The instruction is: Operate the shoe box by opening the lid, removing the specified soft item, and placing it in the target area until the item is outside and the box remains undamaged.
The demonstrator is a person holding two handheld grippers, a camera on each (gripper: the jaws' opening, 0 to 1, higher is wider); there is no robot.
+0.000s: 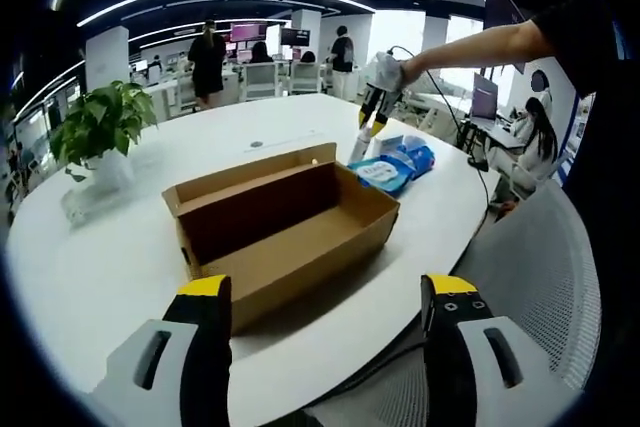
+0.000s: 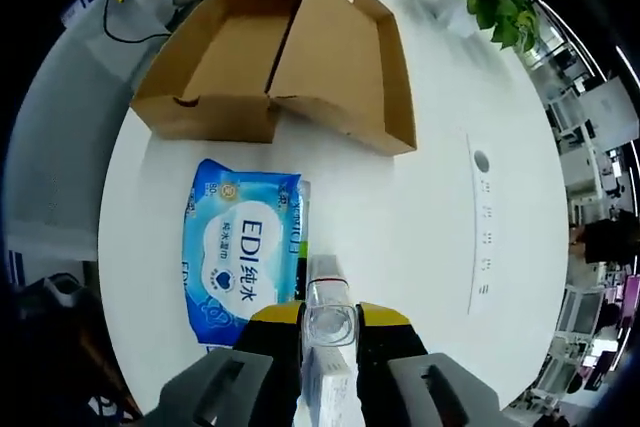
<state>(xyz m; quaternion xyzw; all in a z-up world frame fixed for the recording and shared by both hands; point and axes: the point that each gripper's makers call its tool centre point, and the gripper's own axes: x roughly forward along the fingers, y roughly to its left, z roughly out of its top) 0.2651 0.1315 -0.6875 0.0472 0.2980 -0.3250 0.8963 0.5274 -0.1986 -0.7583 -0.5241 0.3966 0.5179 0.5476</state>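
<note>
1. Your right gripper (image 2: 328, 332) is closed on a clear, boxy item (image 2: 329, 312). What the item is I cannot tell. In the left gripper view the same gripper (image 1: 366, 129) hangs above the table's far edge, carried by a gloved hand (image 1: 384, 73).
2. Your left gripper (image 1: 325, 292) has its jaws set wide with nothing between them. It sits off the table's near edge, facing the shoe box (image 1: 285, 227).
3. The soft item is a blue wipes pack (image 2: 238, 249), flat and glossy, with white lettering on its label. It lies on the white table (image 2: 420, 237), outside the box and just beside one short end of it, near the table's edge. In the left gripper view the pack (image 1: 392, 169) lies past the box's far end.
4. The shoe box (image 2: 290, 57) is brown cardboard, open, with its lid (image 2: 350, 62) hinged back along one long side. The tray's floor looks bare.
5. A potted plant (image 1: 100, 127) stands near the table's left edge, well apart from the box. A mesh chair back (image 1: 540, 287) rises at the near right edge, close by your left gripper.
6. People stand and sit at desks beyond the table.
</note>
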